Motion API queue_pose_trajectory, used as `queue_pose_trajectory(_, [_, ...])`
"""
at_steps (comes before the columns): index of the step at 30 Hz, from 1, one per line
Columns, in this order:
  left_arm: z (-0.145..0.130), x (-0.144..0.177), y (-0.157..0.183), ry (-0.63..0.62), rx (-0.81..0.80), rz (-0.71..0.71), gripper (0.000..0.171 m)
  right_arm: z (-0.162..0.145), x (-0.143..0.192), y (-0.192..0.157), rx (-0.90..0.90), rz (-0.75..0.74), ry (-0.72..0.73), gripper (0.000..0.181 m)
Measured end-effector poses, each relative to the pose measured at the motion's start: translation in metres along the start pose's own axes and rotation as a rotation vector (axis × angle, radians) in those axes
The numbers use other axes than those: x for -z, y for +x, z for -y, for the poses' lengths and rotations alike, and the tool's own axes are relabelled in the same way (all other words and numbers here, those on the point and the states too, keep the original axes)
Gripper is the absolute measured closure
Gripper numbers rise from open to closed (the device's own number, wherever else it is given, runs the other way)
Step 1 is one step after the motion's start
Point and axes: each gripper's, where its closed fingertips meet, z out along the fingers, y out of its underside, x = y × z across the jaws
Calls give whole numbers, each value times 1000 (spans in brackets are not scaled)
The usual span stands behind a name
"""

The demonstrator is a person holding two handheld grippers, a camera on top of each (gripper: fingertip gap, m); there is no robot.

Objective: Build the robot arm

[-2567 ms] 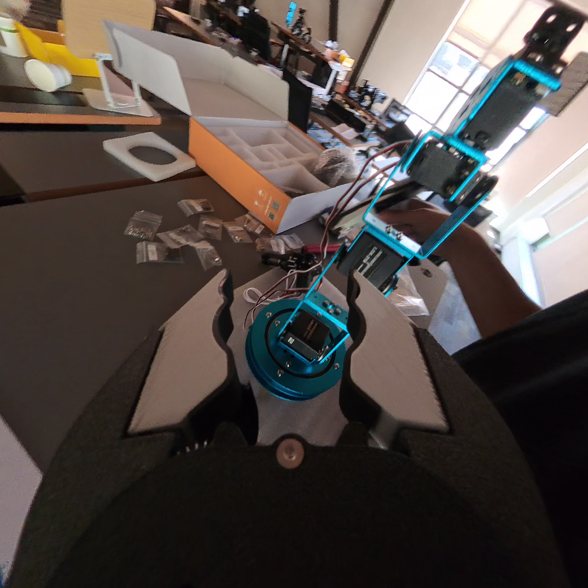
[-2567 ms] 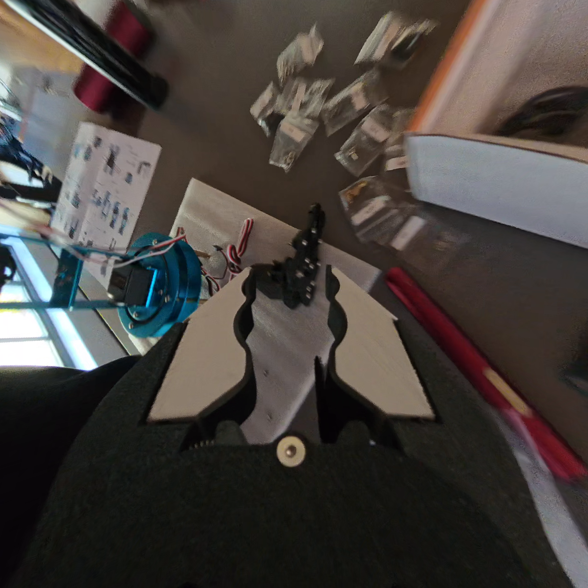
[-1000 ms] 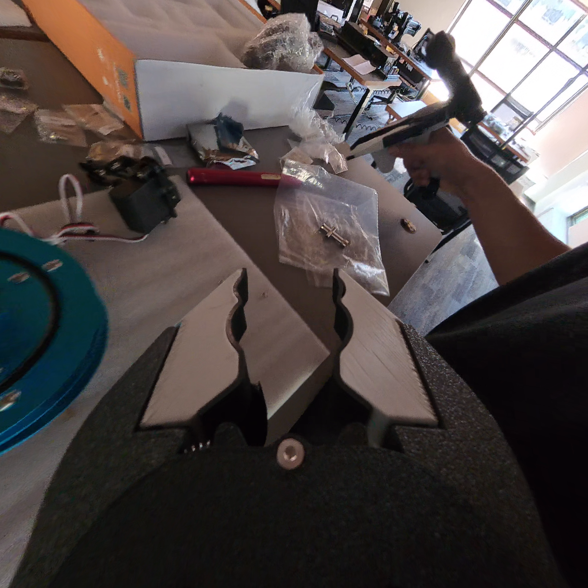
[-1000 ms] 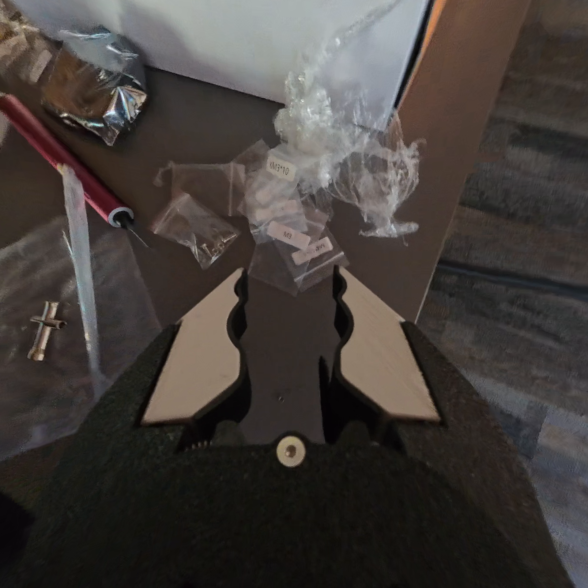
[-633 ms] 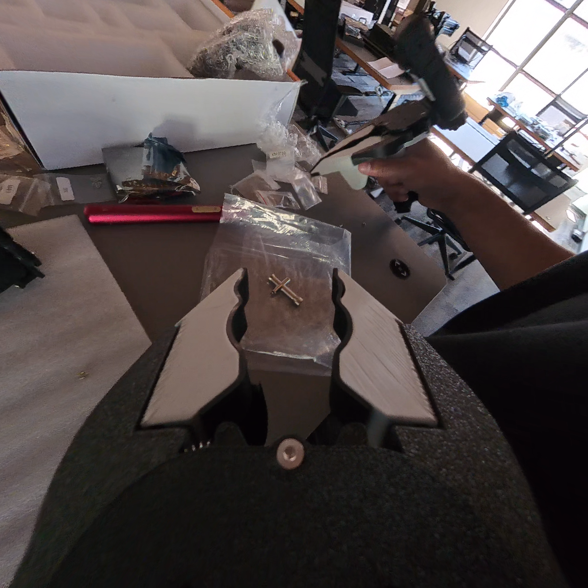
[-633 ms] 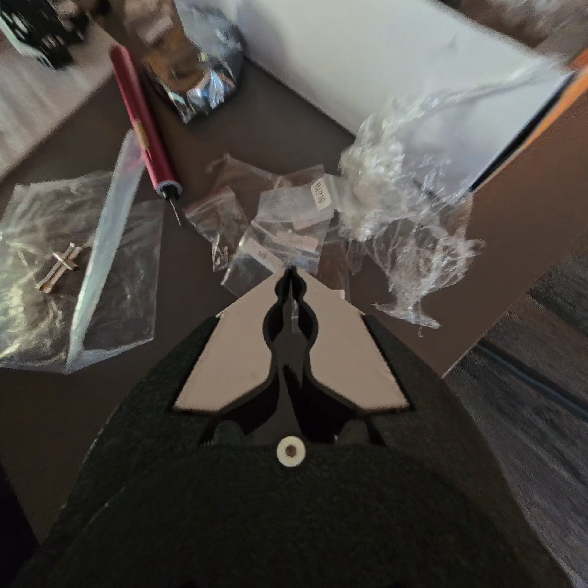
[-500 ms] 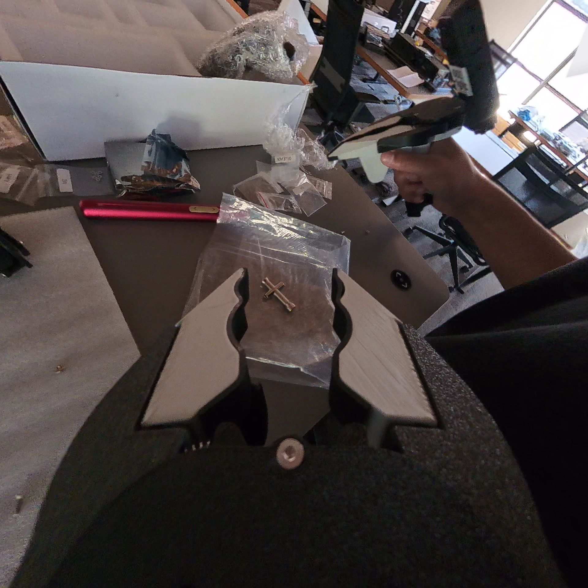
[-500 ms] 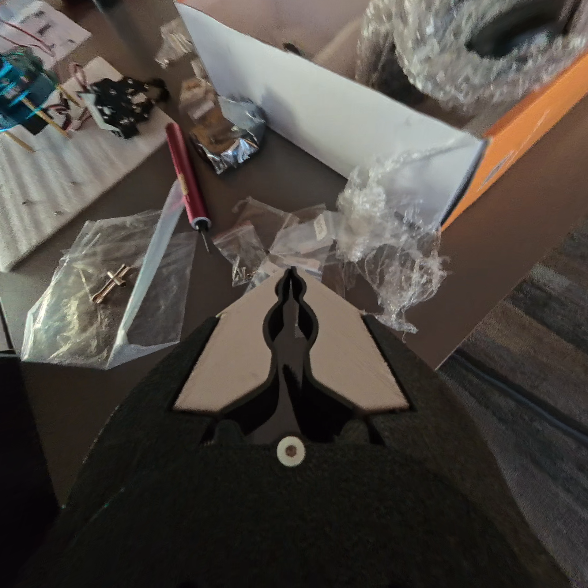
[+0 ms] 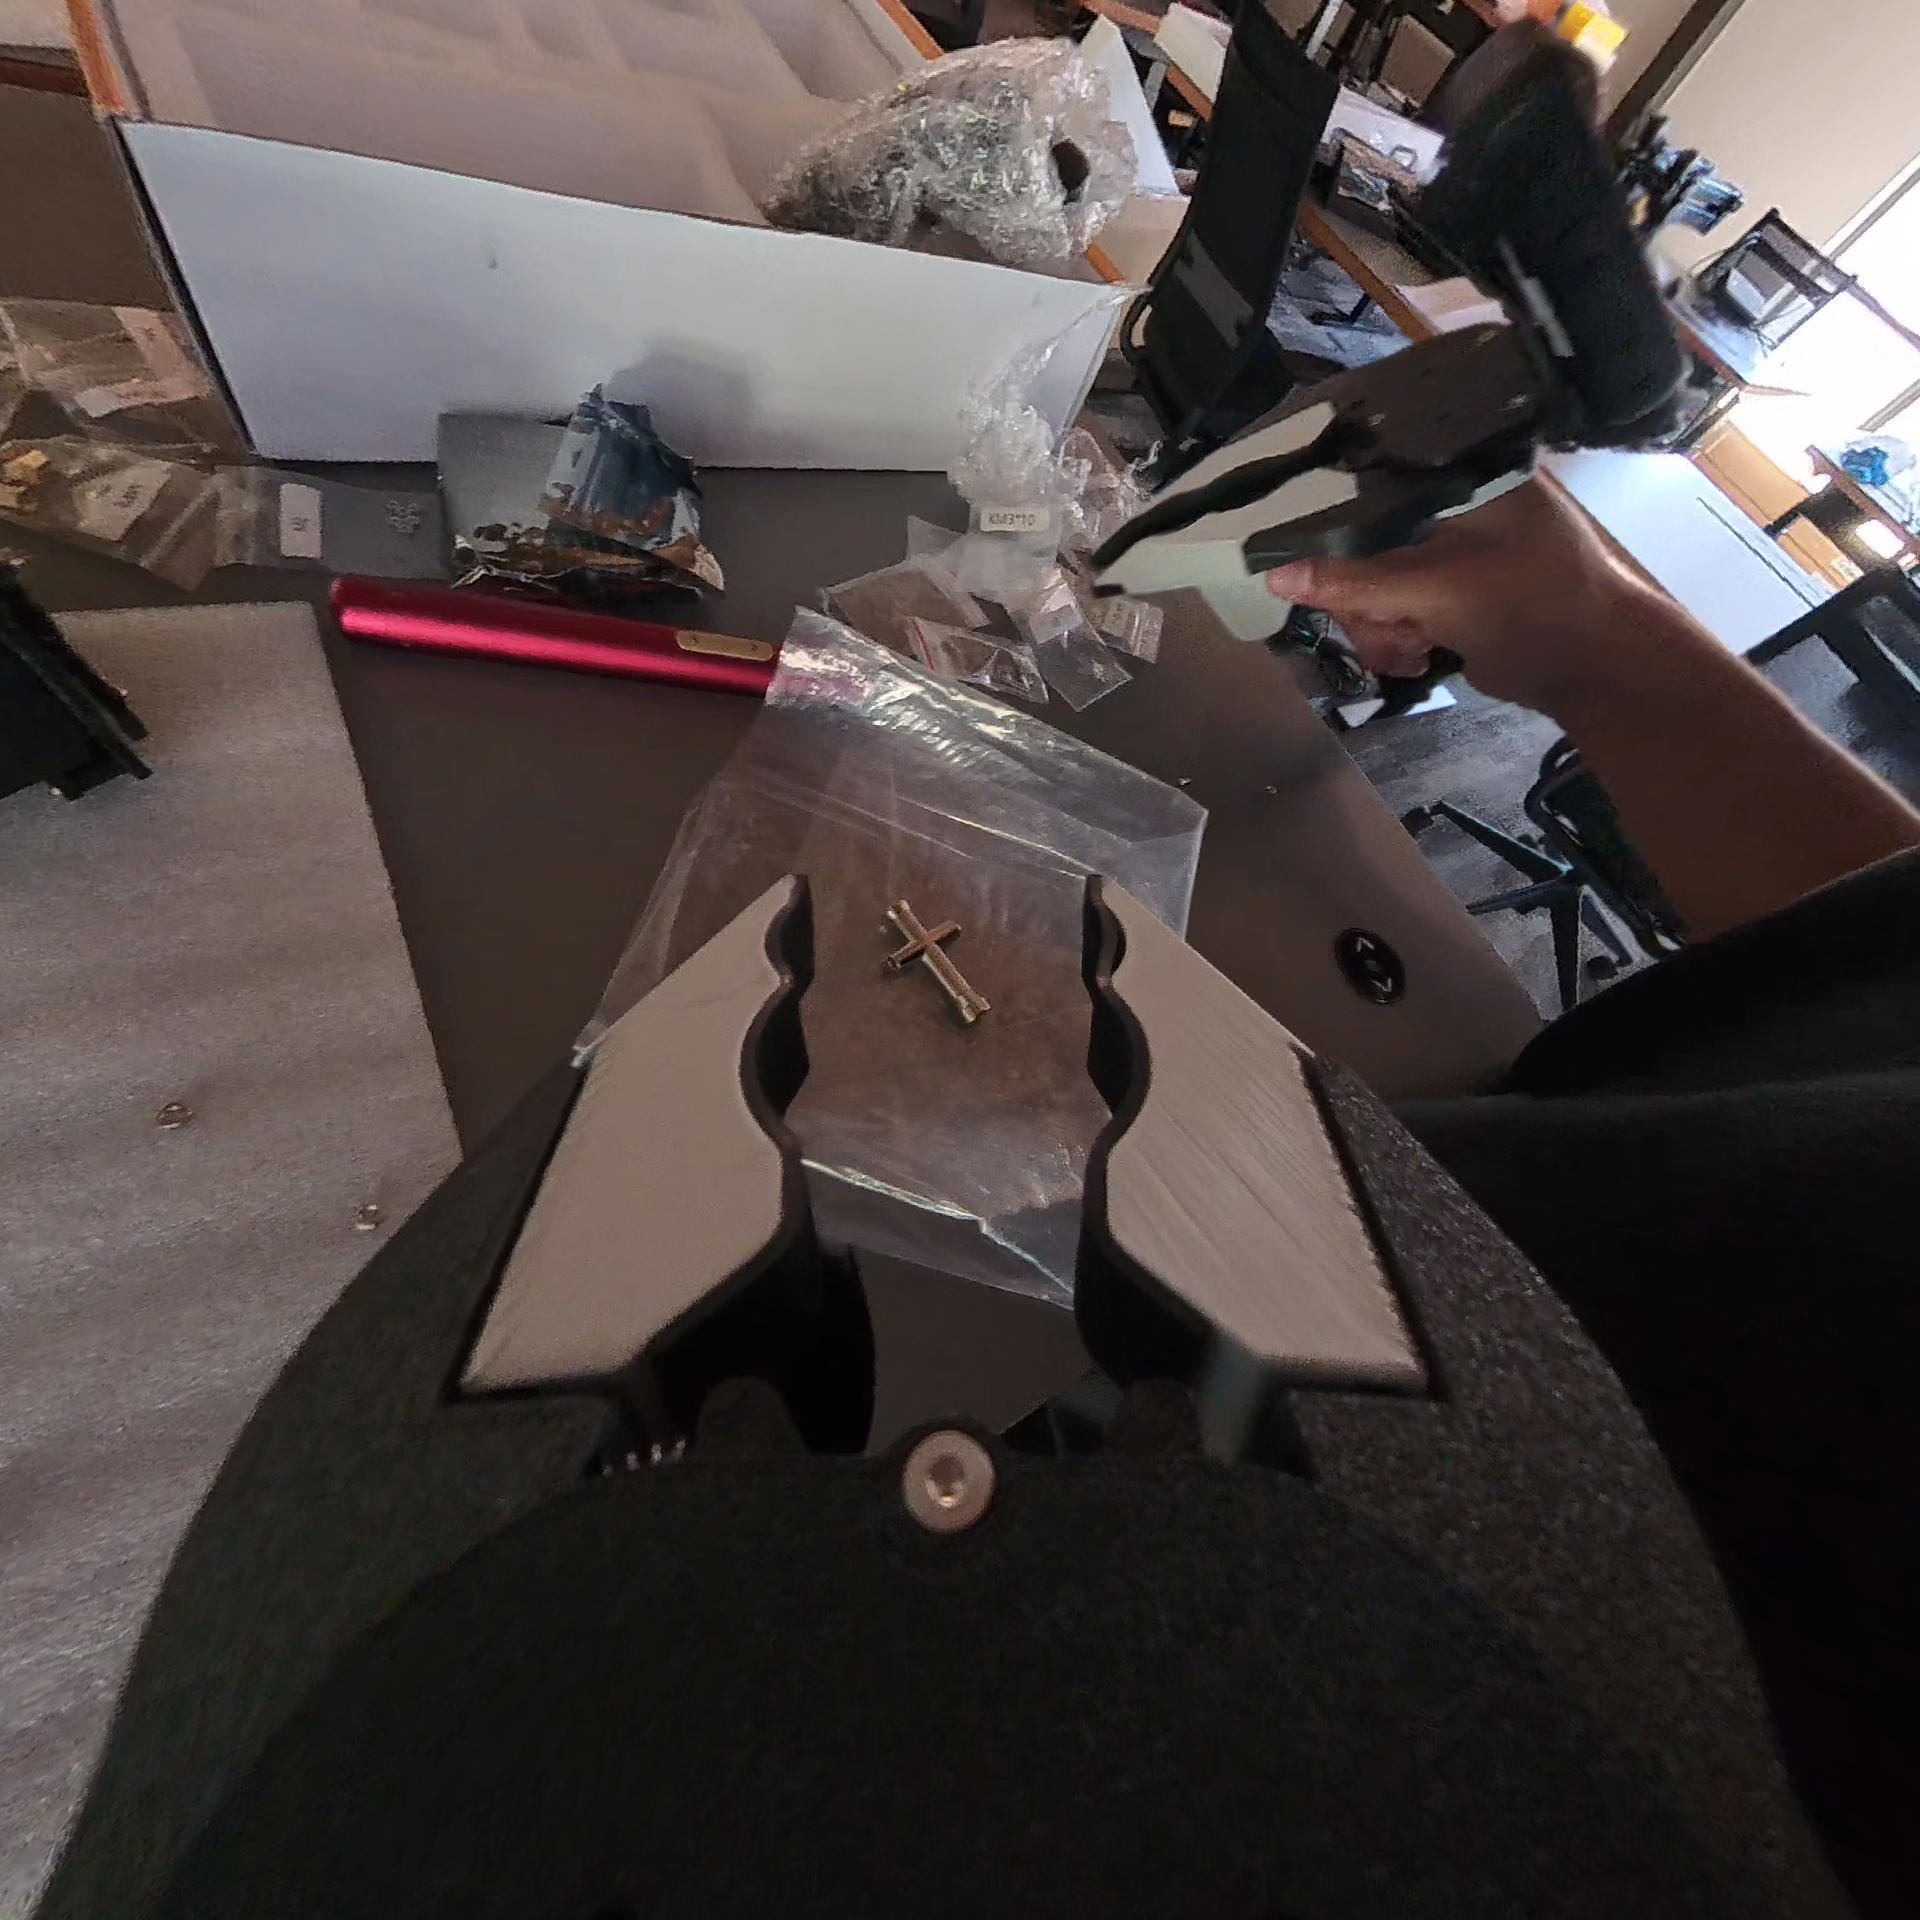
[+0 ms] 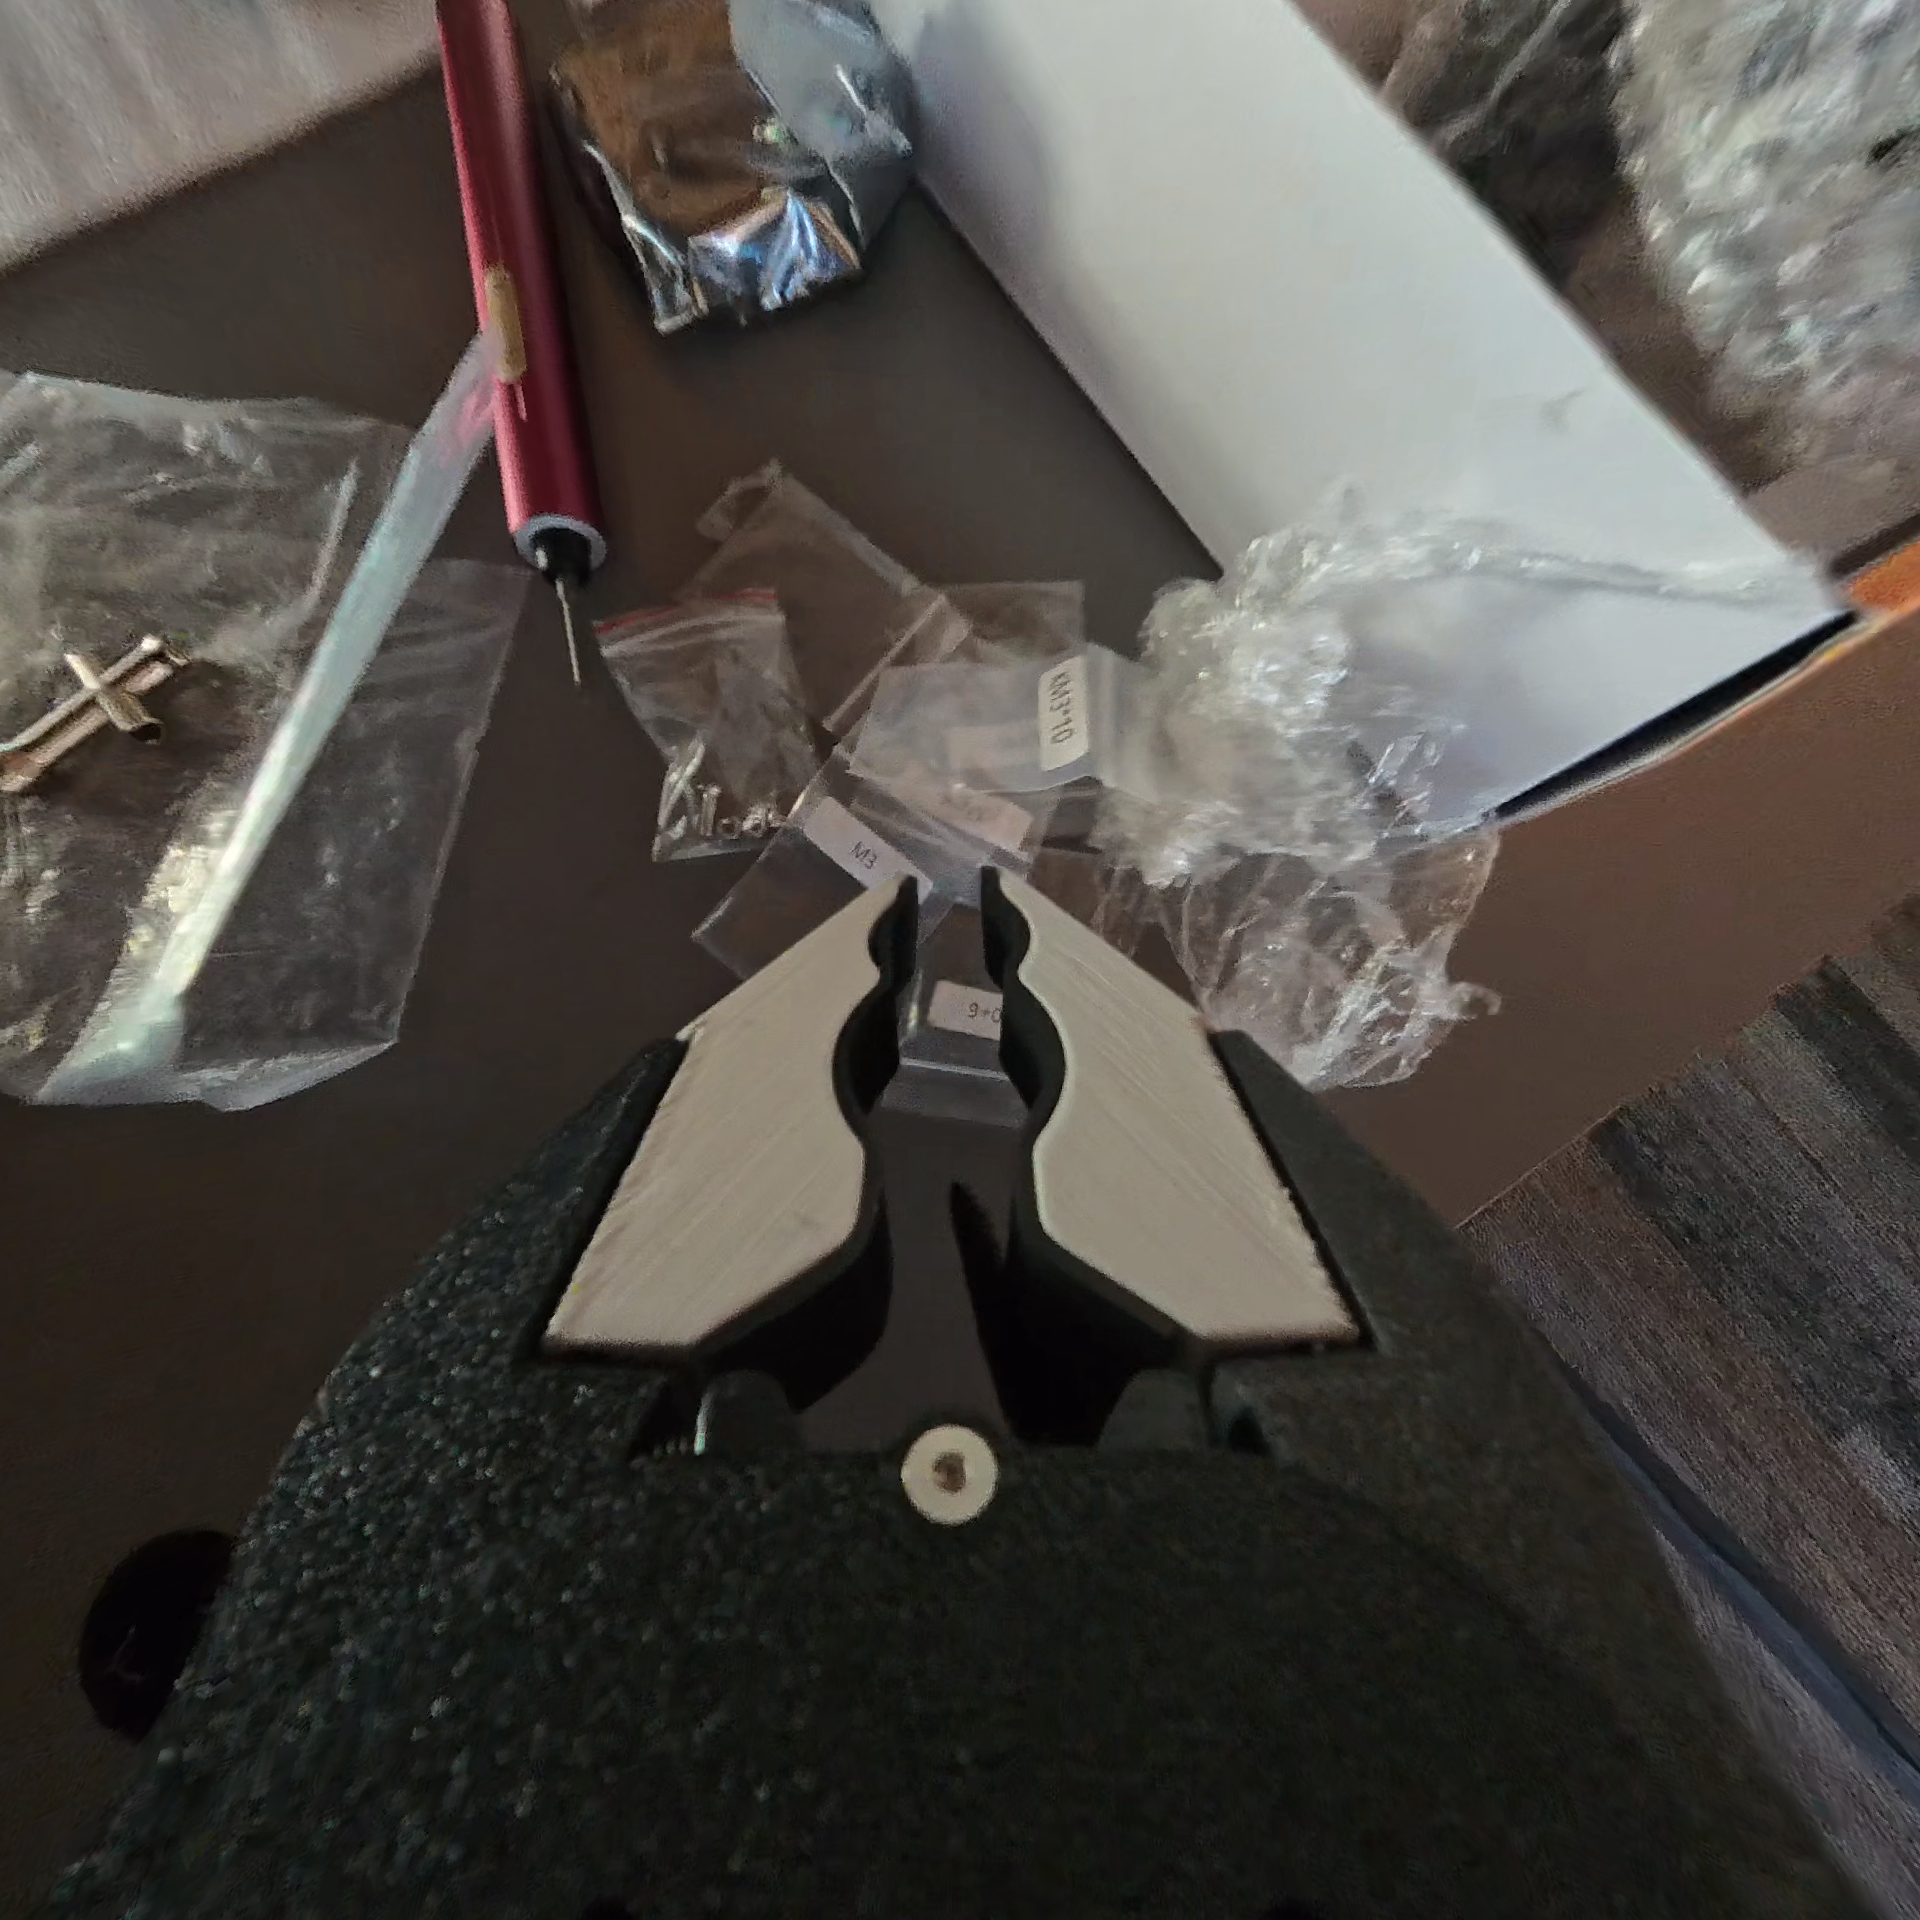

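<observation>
My left gripper (image 9: 943, 894) is open and empty, low over a clear plastic bag (image 9: 935, 790) on the dark table. A small cross-shaped metal wrench (image 9: 933, 961) inside the bag shows between the fingers. My right gripper (image 10: 948, 883) is open by a narrow gap, close above a pile of small clear screw bags (image 10: 831, 727). One small labelled bag (image 10: 961, 1039) shows in the gap; I cannot tell if the fingers touch it. The right gripper (image 9: 1107, 582) also shows in the left wrist view, held by a hand over the small bags (image 9: 997, 634).
A red screwdriver (image 9: 551, 634) (image 10: 525, 312) lies beside a crumpled foil bag (image 9: 592, 509) (image 10: 727, 187). A white-and-orange box (image 9: 623, 301) (image 10: 1299, 364) stands behind. Crumpled clear wrap (image 10: 1299, 779) lies at the table corner. A foam mat (image 9: 156, 987) lies at left. The table edge and the floor (image 10: 1714, 1299) are at right. Some 25 centimetres of space lies between my two pairs of fingers. It is some 15 centimetres from my left tips to the red screwdriver (image 9: 551, 634).
The right gripper's jaws have parted from shut, and it has come down closer to the small bags. The left gripper stays open over the clear bag with the wrench.
</observation>
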Motion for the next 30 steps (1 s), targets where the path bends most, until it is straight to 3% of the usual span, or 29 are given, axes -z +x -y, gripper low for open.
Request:
queue_pose_trajectory(5, [-14,-1,-9,-54,25,10,120,15,11,-23,37,108,37,162])
queue_pose_trajectory(9, [-58,-6,-20,-261,-24,53,120,22,23,-90,-19,469,46,152])
queue_pose_trajectory(11, [-75,-8,-15,-324,-38,31,120,15,25,-124,-35,615,-17,142])
queue_pose_trajectory(13, [-86,-11,-7,-351,-43,8,122,5,18,-139,-6,631,-62,143])
queue_pose_trajectory(16, [-99,-14,1,-386,-60,6,129,-3,14,-148,-5,647,-86,171])
queue_pose_trajectory(18, [-103,-13,1,-391,-74,25,134,-1,16,-147,-33,661,-63,180])
queue_pose_trajectory(25, [-107,-11,8,-362,0,-8,141,2,33,-148,-124,720,59,181])
queue_pose_trajectory(30, [-108,-21,12,-361,-39,10,142,19,56,-198,150,722,150,181])
